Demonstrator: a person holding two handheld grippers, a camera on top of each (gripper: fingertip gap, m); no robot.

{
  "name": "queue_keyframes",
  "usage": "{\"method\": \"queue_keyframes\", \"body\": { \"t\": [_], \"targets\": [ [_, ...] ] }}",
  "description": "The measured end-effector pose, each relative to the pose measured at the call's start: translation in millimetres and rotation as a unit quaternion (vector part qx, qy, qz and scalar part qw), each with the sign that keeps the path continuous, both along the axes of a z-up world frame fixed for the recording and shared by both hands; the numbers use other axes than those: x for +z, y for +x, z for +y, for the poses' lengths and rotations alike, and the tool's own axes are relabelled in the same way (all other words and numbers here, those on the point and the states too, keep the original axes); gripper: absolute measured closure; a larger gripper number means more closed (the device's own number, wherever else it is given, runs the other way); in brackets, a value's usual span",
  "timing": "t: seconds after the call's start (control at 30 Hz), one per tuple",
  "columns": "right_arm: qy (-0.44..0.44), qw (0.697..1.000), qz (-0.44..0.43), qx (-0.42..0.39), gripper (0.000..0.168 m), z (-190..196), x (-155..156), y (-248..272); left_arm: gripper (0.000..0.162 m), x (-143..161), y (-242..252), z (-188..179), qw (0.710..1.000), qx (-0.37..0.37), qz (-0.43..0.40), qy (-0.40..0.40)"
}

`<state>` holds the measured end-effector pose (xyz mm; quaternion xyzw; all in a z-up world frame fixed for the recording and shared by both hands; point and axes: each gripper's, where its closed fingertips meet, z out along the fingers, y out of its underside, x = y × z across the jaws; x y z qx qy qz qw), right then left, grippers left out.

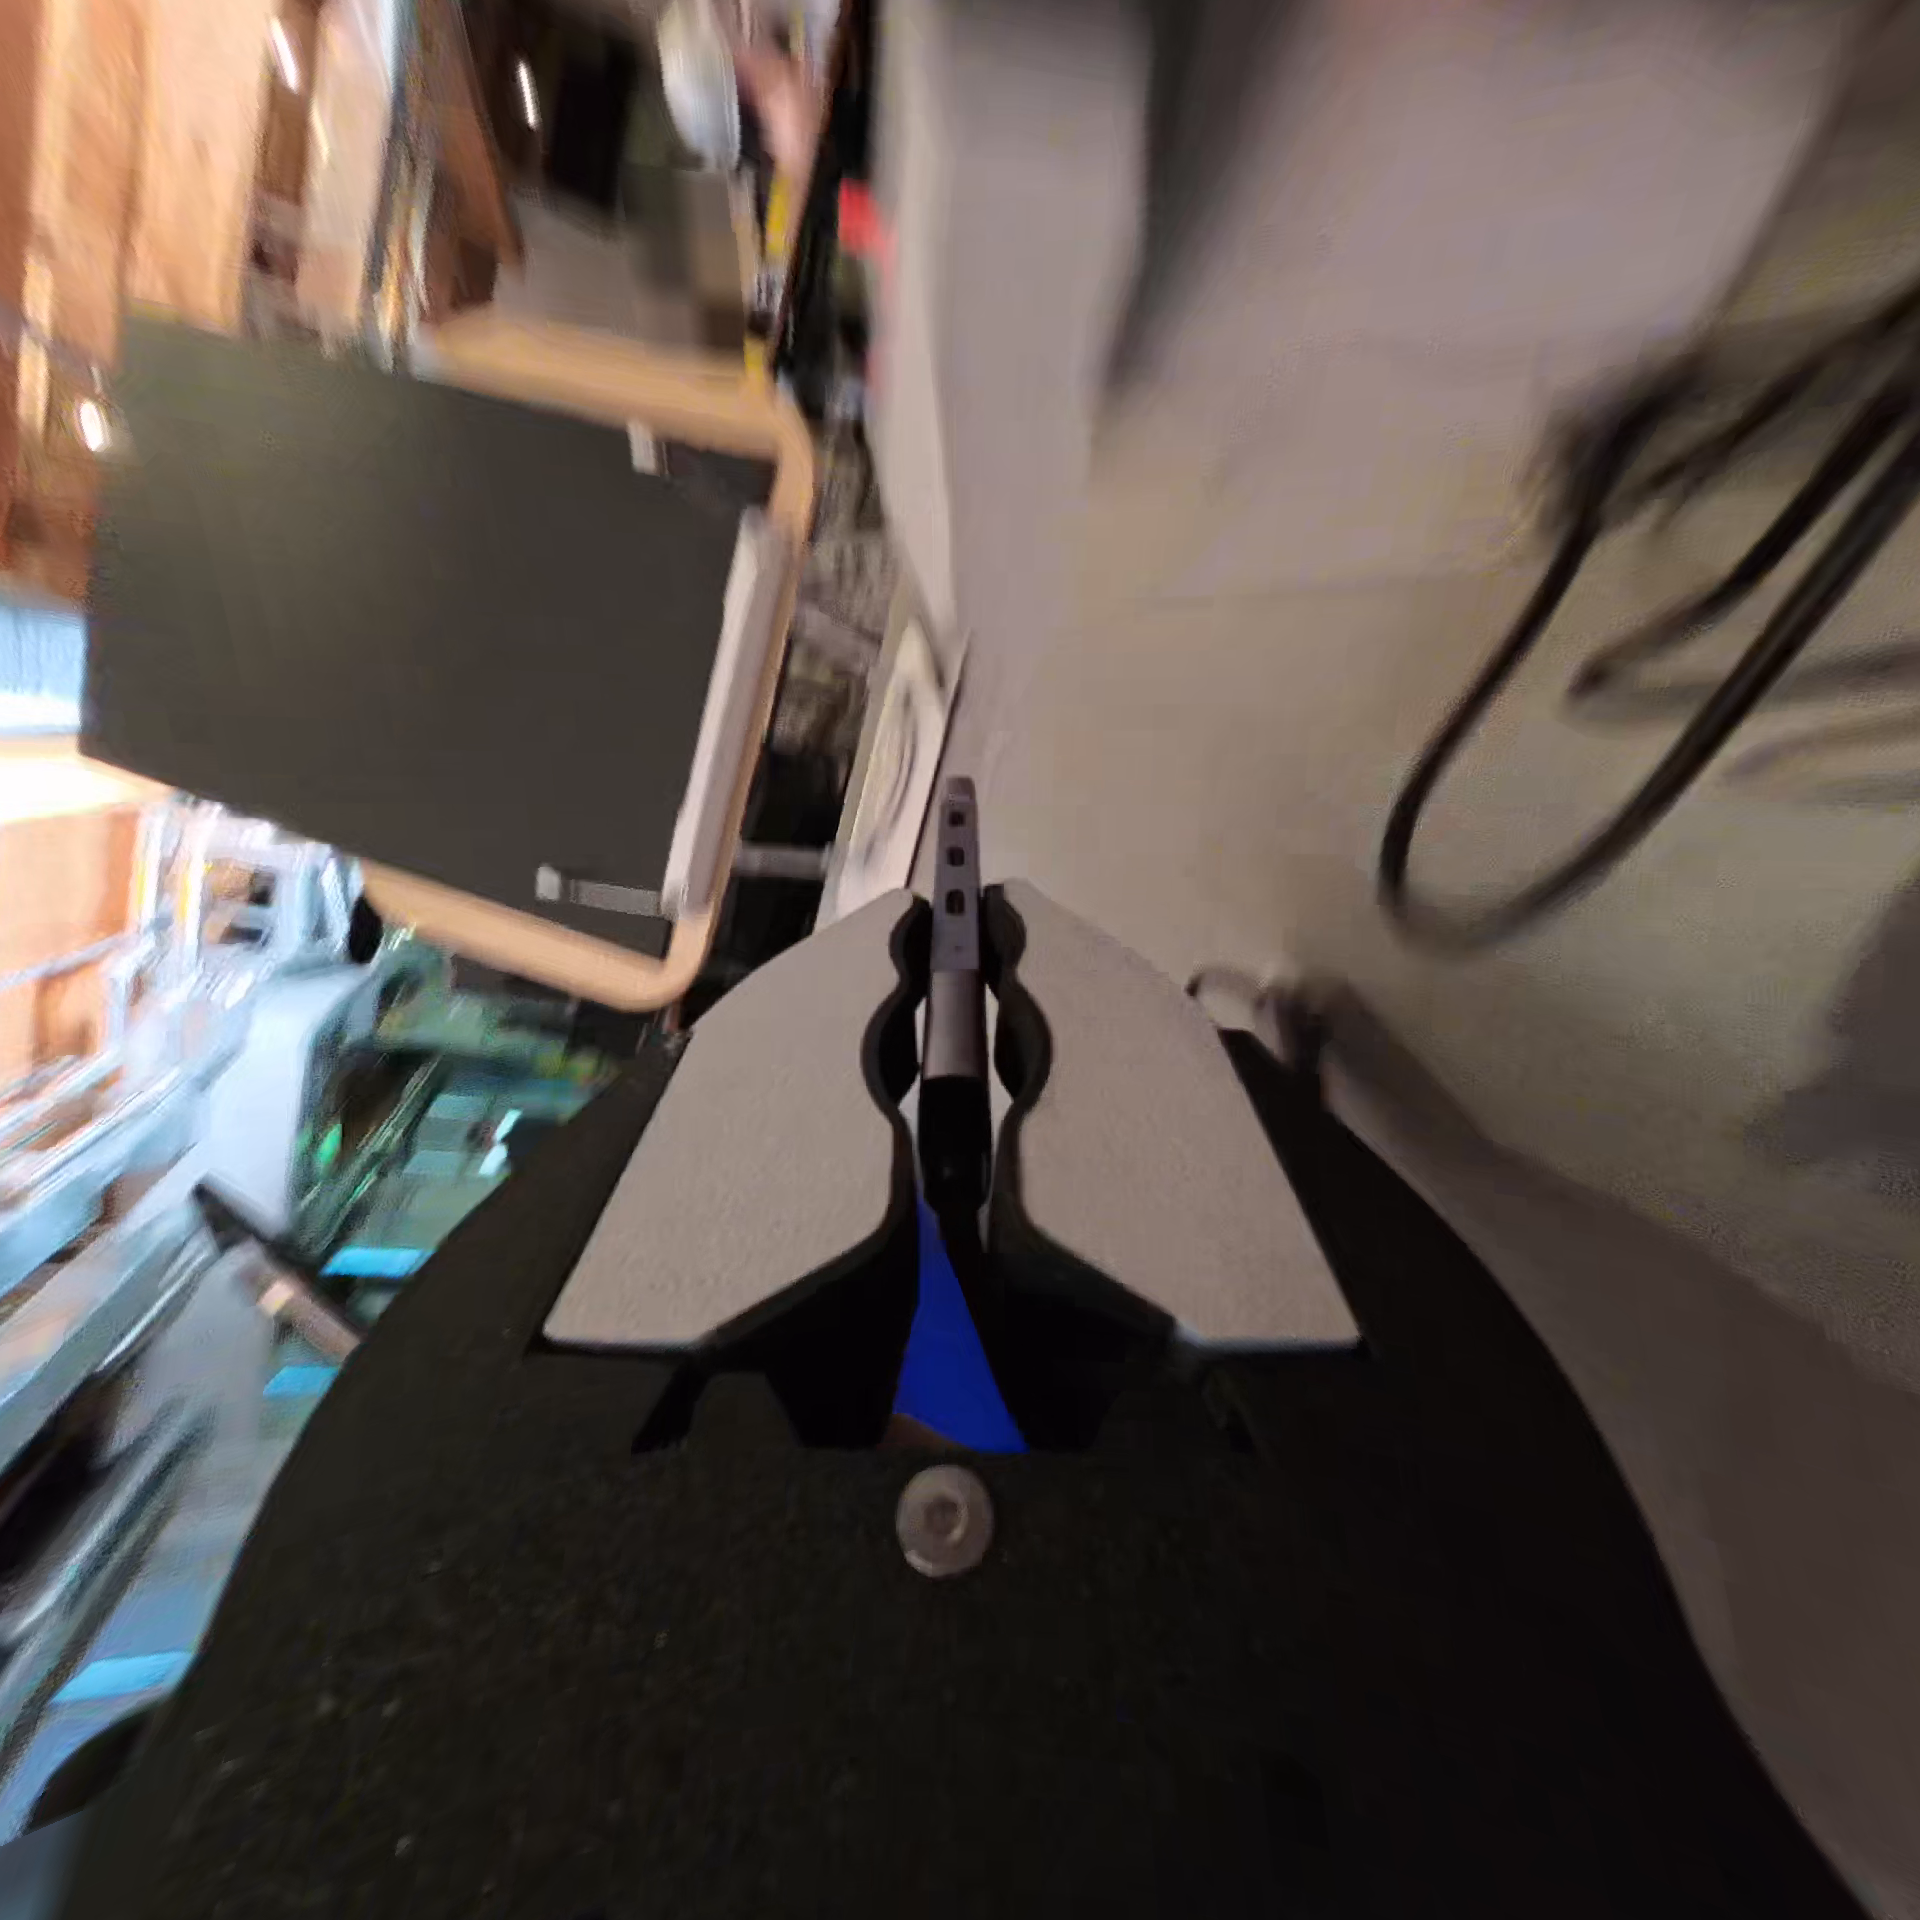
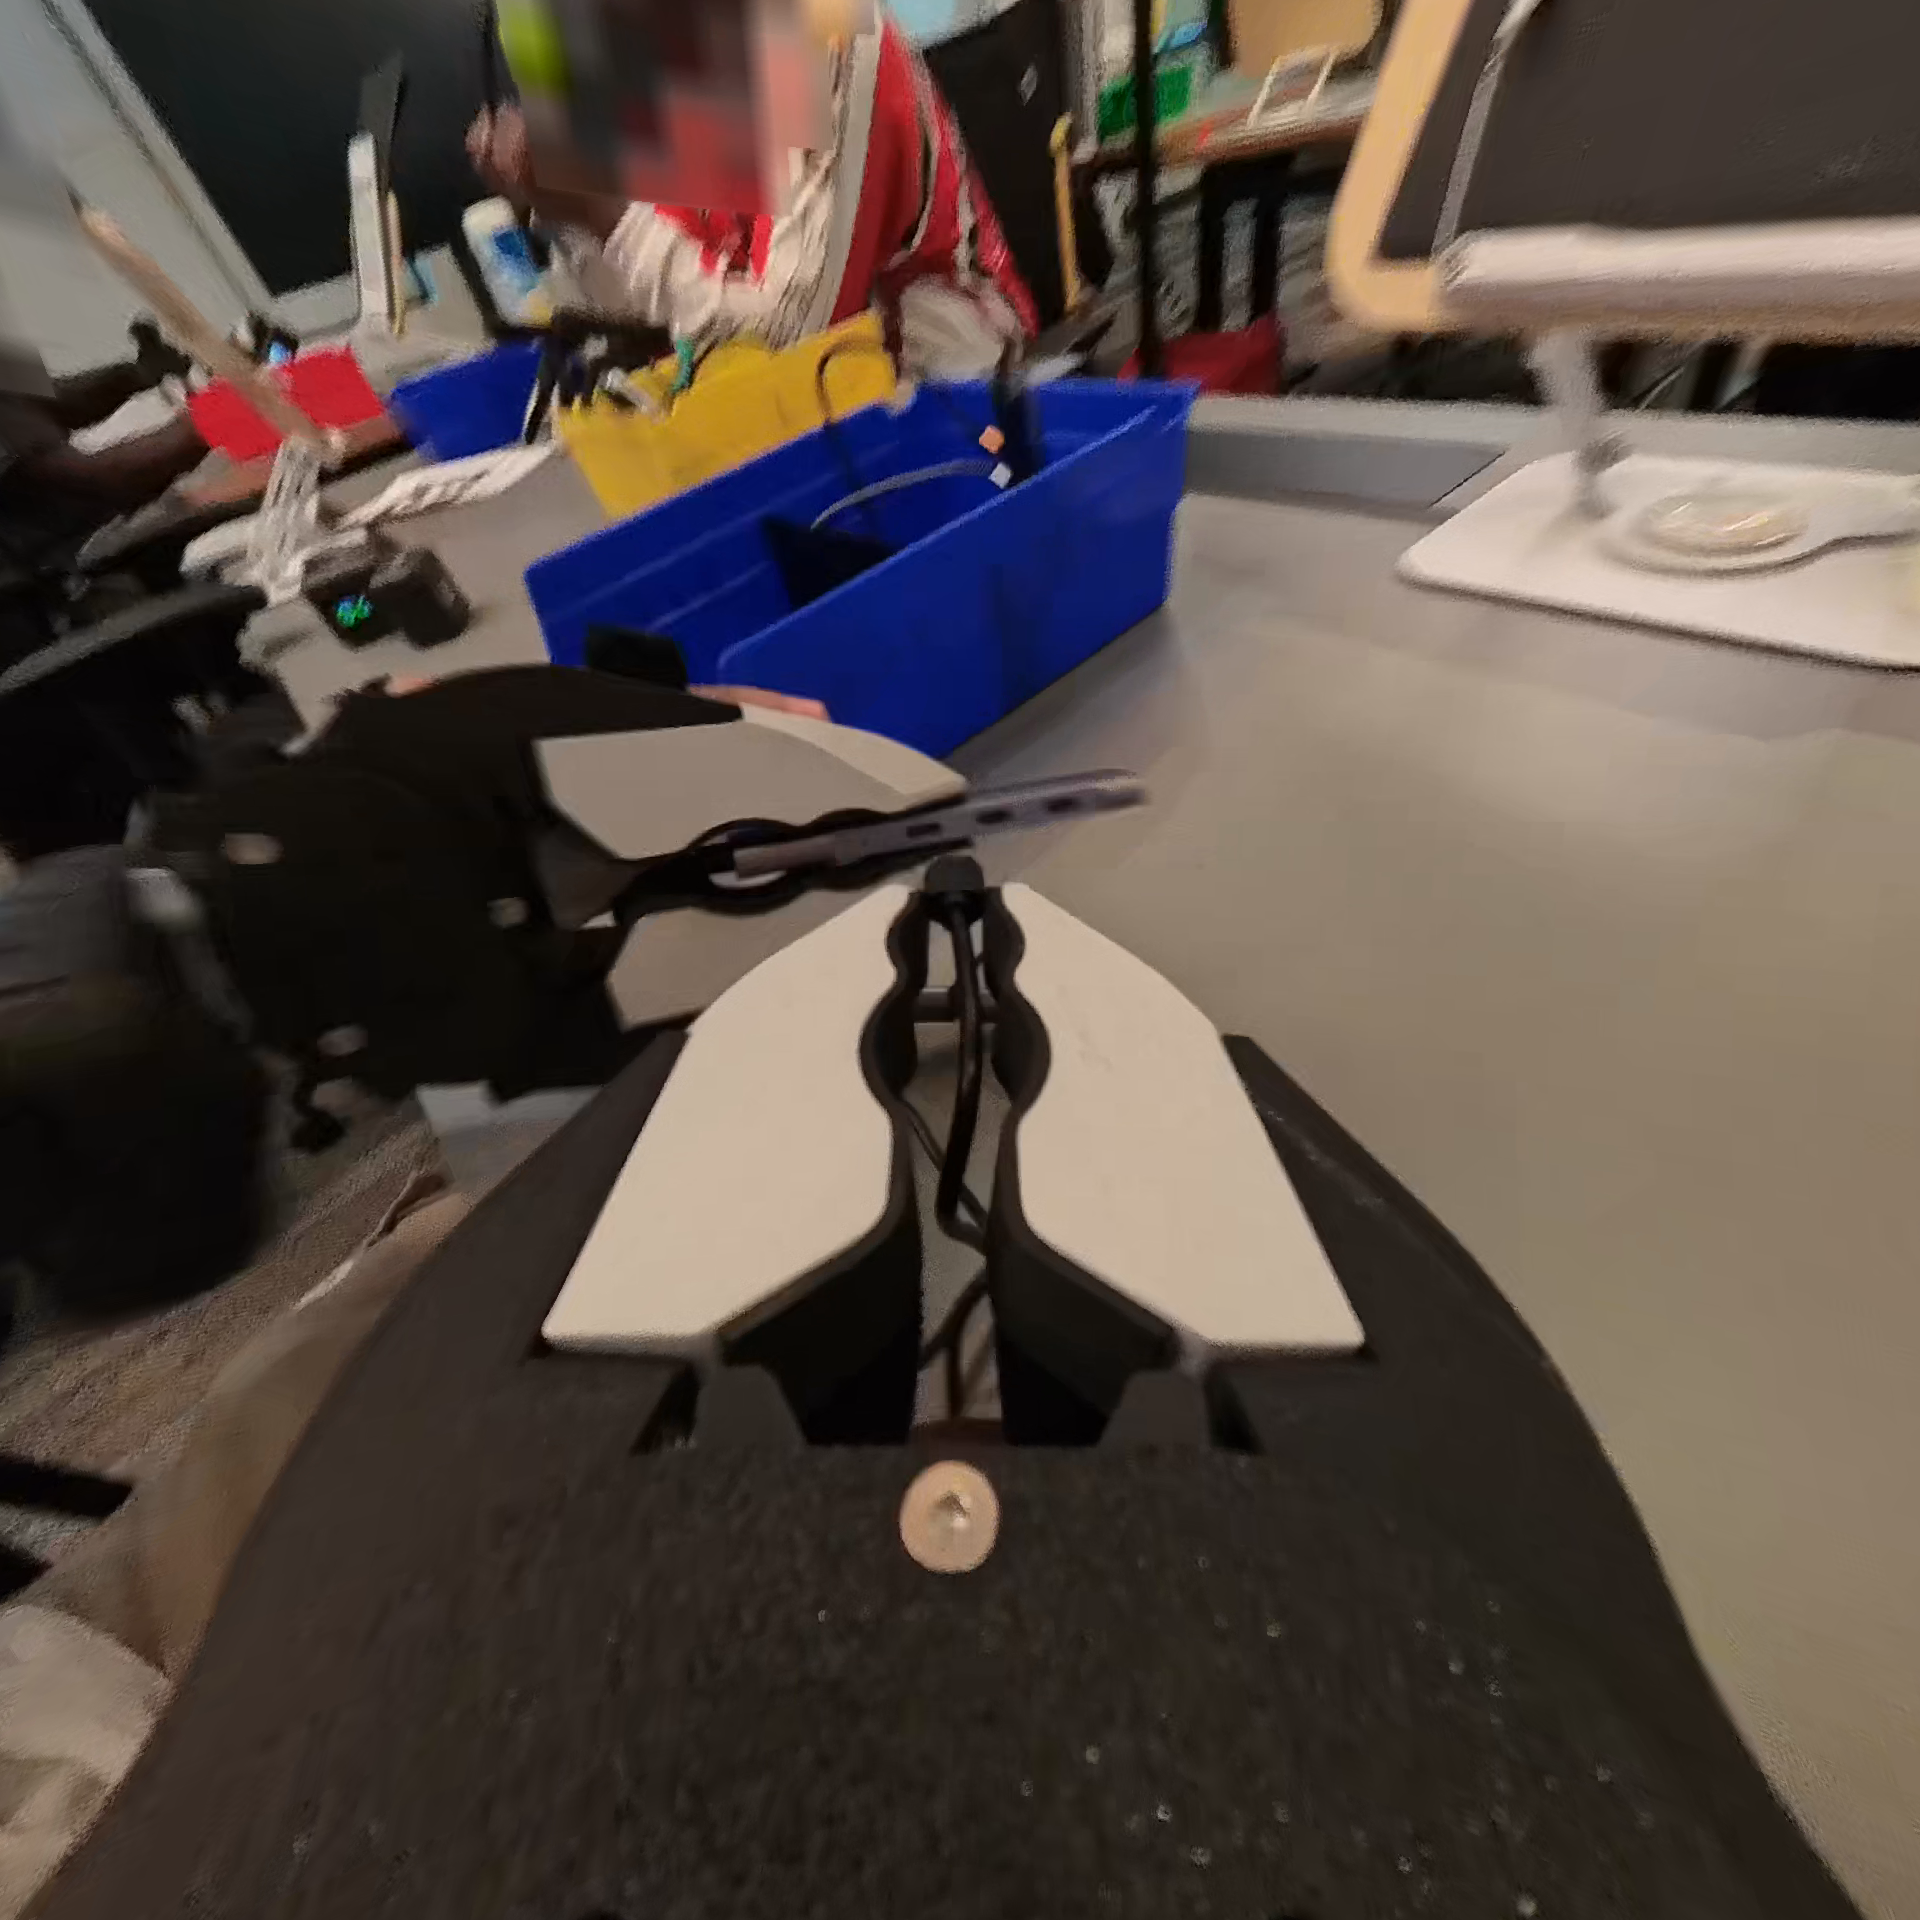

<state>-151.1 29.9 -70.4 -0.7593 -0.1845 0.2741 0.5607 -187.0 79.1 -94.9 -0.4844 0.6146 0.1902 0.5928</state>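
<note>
While both tongs sit closed | left tongs (image 1: pixel 956 914) grip grey port hub (image 1: pixel 956 883) | right tongs (image 2: pixel 956 914) pinch black cable plug (image 2: pixel 954 878) just beside hub | blue bin (image 2: pixel 883 561) behind on table (image 2: pixel 1455 935).

Matt metal hub (image 1: pixel 957 873), glossy plastic bin (image 2: pixel 966 613)

We see a grey desk (image 2: pixel 1455 935), a monitor on its white stand (image 2: pixel 1662 561), and grey carpet (image 2: pixel 208 1299).

light: even indoor, bright | blur: heavy motion smear in backgrounds | edges: wide-angle bending
</note>
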Motion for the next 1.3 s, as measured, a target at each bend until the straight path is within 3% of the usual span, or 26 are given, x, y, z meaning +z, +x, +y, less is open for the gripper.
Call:
{"method": "queue_keyframes", "body": {
  "t": [0.07, 0.17, 0.43, 0.5, 0.67, 0.8, 1.17, 1.3],
  "targets": [
    [0.017, 0.999, 0.027, -0.019, 0.159, -0.5, 18.4, 29.4, 0.152, 1.3, -22.6, 14.7, 1.000, 0.004, -0.014, -0.006],
    [0.011, 0.999, 0.020, -0.026, 0.158, 3.0, 17.2, 54.5, 0.153, 25.8, -7.5, -6.9, 0.998, -0.022, -0.057, -0.008],
    [0.023, 0.999, 0.034, -0.032, 0.158, 8.9, 27.7, 81.1, 0.153, 9.9, 0.2, -14.9, 0.995, -0.021, -0.088, -0.046],
    [0.054, 0.997, 0.021, -0.051, 0.158, 12.6, 57.8, 99.4, 0.153, 9.7, -0.9, -16.7, 0.995, -0.021, -0.089, -0.048],
    [0.171, 0.980, -0.008, -0.106, 0.158, 25.6, 186.8, 166.7, 0.153, -3.6, 0.1, -19.5, 0.996, -0.024, -0.067, -0.059],
    [0.202, 0.971, -0.017, -0.129, 0.158, 40.3, 247.6, 206.1, 0.153, -6.5, 1.2, -21.6, 0.998, -0.024, -0.045, -0.039],
    [0.203, 0.952, -0.073, -0.217, 0.158, 88.6, 282.1, 290.9, 0.153, -12.6, -4.1, -20.5, 0.998, -0.015, -0.038, -0.053],
    [0.157, 0.959, -0.083, -0.219, 0.158, 100.0, 245.1, 306.1, 0.153, -14.7, -4.3, -20.9, 0.998, -0.017, -0.029, -0.049]
  ]
}}
